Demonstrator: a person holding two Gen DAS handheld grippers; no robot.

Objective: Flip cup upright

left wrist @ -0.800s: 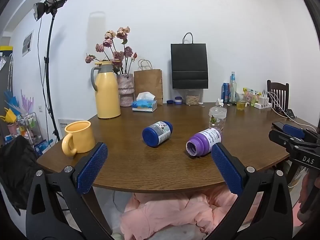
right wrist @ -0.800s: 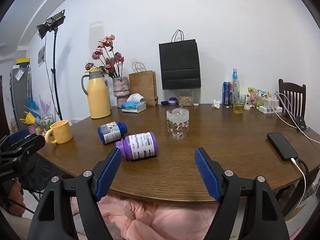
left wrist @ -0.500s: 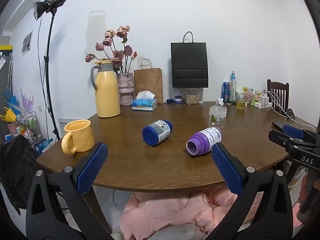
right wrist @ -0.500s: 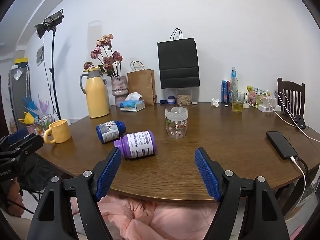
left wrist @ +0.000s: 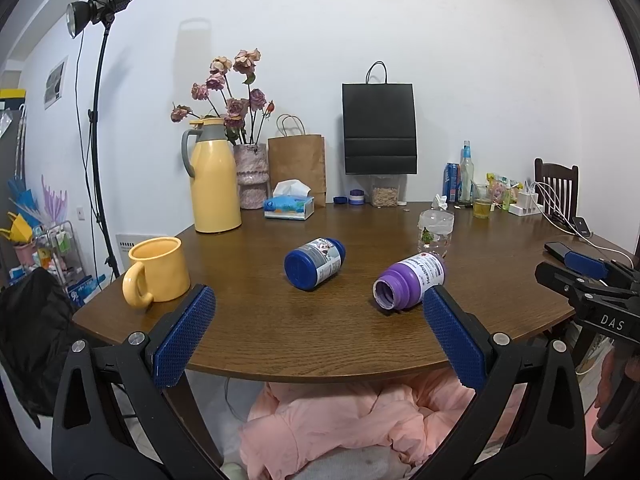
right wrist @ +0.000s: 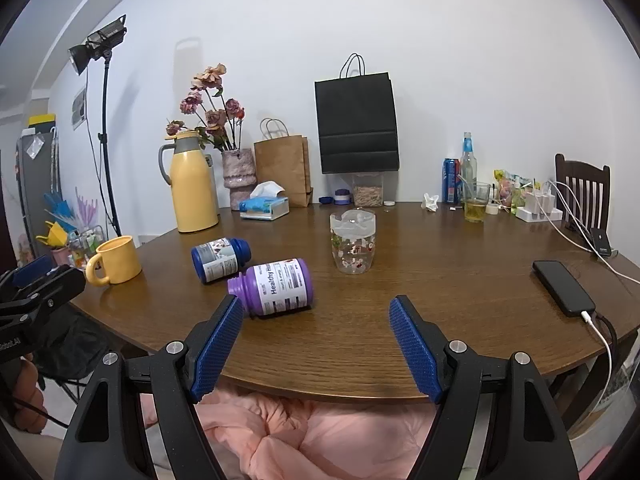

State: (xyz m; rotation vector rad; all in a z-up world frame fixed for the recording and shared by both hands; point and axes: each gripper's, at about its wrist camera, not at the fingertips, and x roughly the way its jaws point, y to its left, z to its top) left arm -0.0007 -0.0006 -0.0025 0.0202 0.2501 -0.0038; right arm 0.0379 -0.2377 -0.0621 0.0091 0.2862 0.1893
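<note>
A clear glass cup (right wrist: 353,241) with small printed figures stands mouth-down on the brown table (right wrist: 440,280), mid-table; it also shows in the left wrist view (left wrist: 435,231), far right of centre. My right gripper (right wrist: 316,340) is open and empty at the near table edge, well short of the cup. My left gripper (left wrist: 316,334) is open and empty at the near edge, left of the cup. The right gripper also shows in the left wrist view (left wrist: 588,276).
A purple bottle (right wrist: 276,287) and a blue bottle (right wrist: 220,259) lie on their sides near the front. A yellow mug (right wrist: 116,260) stands at the left, a phone (right wrist: 563,287) on a cable at the right. A thermos (right wrist: 193,184), vase, bags and bottles line the back.
Both grippers have drifted slightly; the right wrist view has shifted a little so the objects sit further left. Nothing on the table has moved.
</note>
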